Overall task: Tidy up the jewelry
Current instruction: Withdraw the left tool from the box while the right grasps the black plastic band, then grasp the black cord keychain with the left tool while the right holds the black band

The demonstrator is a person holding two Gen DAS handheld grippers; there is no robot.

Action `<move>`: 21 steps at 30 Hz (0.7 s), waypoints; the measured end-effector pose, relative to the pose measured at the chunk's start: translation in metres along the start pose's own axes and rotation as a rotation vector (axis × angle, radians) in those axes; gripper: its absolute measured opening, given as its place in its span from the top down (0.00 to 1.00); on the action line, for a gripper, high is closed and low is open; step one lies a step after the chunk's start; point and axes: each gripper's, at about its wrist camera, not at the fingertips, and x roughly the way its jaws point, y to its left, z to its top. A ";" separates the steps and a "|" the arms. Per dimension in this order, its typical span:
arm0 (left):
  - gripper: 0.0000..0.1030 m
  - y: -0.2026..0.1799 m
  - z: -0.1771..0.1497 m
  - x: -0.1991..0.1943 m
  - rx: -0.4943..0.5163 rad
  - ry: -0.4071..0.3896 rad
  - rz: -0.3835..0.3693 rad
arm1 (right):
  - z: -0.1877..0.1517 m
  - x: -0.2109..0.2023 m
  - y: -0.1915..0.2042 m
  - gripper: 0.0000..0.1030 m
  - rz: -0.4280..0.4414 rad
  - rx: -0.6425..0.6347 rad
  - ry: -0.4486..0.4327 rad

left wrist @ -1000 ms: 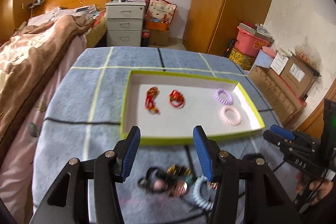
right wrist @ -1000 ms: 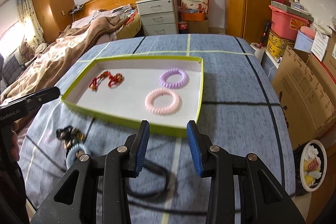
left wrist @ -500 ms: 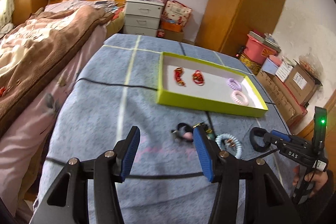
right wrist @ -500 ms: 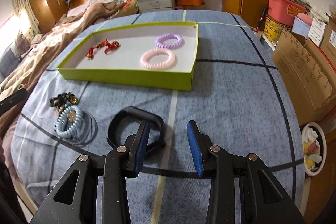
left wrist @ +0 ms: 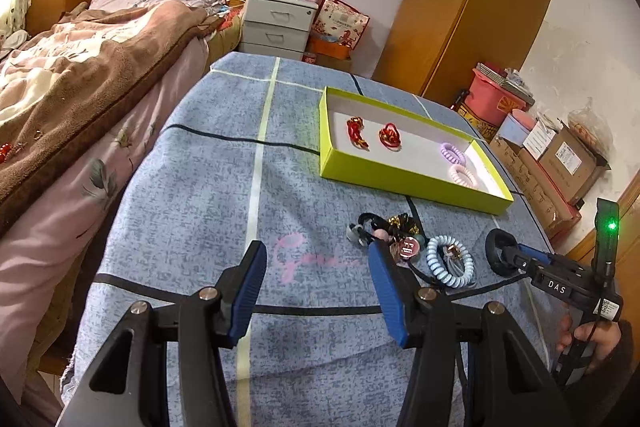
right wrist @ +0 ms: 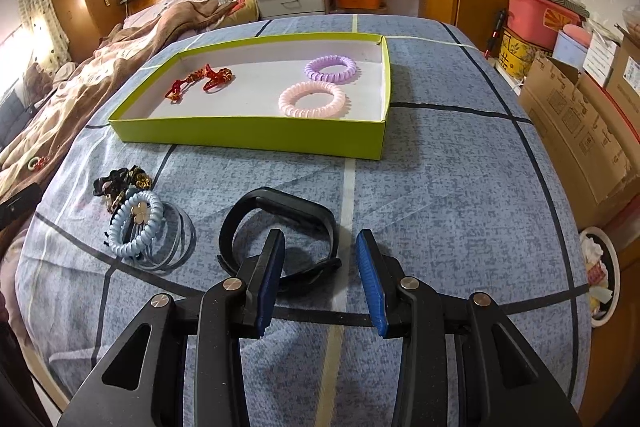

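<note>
On the blue checked cloth (right wrist: 440, 187) sits a lime-green tray (right wrist: 256, 133), its white floor holding two red knotted ornaments (right wrist: 200, 81) toward the left and two coil hair ties toward the right: a purple coil (right wrist: 330, 69) farther off and a pink coil (right wrist: 312, 99) nearer, just beside each other. Near the tray's front wall but apart from it, a small heap of jewelry lies on the cloth: a dark cluster with gold bits (right wrist: 120, 183), a light blue coil tie (right wrist: 137, 223) resting on thin grey hoops (right wrist: 180, 247), and, in the left wrist view, a pink round charm (left wrist: 407, 249).

To the right of that heap lies a black bracelet band (right wrist: 280, 223), curved into an open loop. The right gripper (right wrist: 320, 277) hovers low over it with its blue-padded fingers (right wrist: 370, 283) spread apart; the left pad overlaps the band, though whether it touches cannot be told. The left gripper (left wrist: 316, 291) hangs above bare cloth left of the heap, fingers (left wrist: 250, 291) wide apart and holding nothing. Beyond the table are a bed with a brown blanket (left wrist: 80, 67) and a grey nightstand (left wrist: 278, 27).
</note>
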 end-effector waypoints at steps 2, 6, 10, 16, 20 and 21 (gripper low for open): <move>0.46 0.000 -0.001 0.004 0.005 0.007 -0.011 | 0.000 0.000 0.002 0.73 -0.001 0.007 -0.006; 0.46 -0.004 0.000 0.011 0.030 0.028 -0.023 | -0.003 -0.001 0.002 0.84 -0.011 0.018 -0.025; 0.46 -0.013 0.002 0.021 0.085 0.053 -0.034 | -0.006 -0.003 -0.005 0.86 0.013 0.077 -0.042; 0.46 -0.031 0.008 0.034 0.190 0.064 -0.054 | -0.004 -0.003 -0.006 0.86 0.023 0.102 -0.056; 0.46 -0.046 0.013 0.047 0.236 0.089 -0.068 | -0.003 -0.001 -0.006 0.86 0.036 0.100 -0.059; 0.46 -0.049 0.013 0.050 0.235 0.086 -0.058 | -0.003 -0.001 -0.007 0.86 0.043 0.100 -0.059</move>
